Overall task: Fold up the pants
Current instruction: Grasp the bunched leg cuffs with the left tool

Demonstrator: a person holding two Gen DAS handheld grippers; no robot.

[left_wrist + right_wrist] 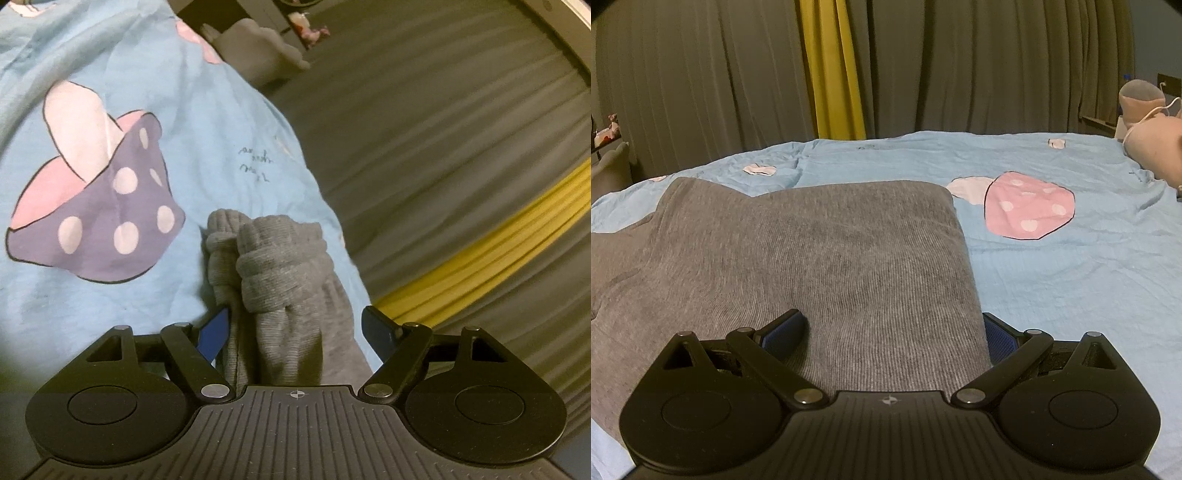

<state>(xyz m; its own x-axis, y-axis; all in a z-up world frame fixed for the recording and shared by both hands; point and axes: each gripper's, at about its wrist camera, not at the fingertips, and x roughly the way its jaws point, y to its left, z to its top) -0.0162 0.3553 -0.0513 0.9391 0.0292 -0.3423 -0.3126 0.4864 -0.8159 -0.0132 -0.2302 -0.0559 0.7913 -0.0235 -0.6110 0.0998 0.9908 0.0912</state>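
Observation:
The grey pants (812, 258) lie partly folded on a light blue bed sheet (1052, 266). In the right wrist view my right gripper (892, 334) is open, its jaws wide around the pants' near right edge, with one blue pad (783, 334) on the fabric. In the left wrist view a bunched, ribbed grey part of the pants (273, 273) sits between the jaws of my left gripper (299, 332). The jaws stand wide apart; the left pad (214, 334) touches the cloth, the right pad (378, 328) is apart from it.
The sheet has mushroom prints (99, 206) (1027, 206). Grey curtains with a yellow strip (834, 70) hang behind the bed. A pink plush item (1148, 136) lies at the far right. A pale object (266, 48) sits beyond the bed edge.

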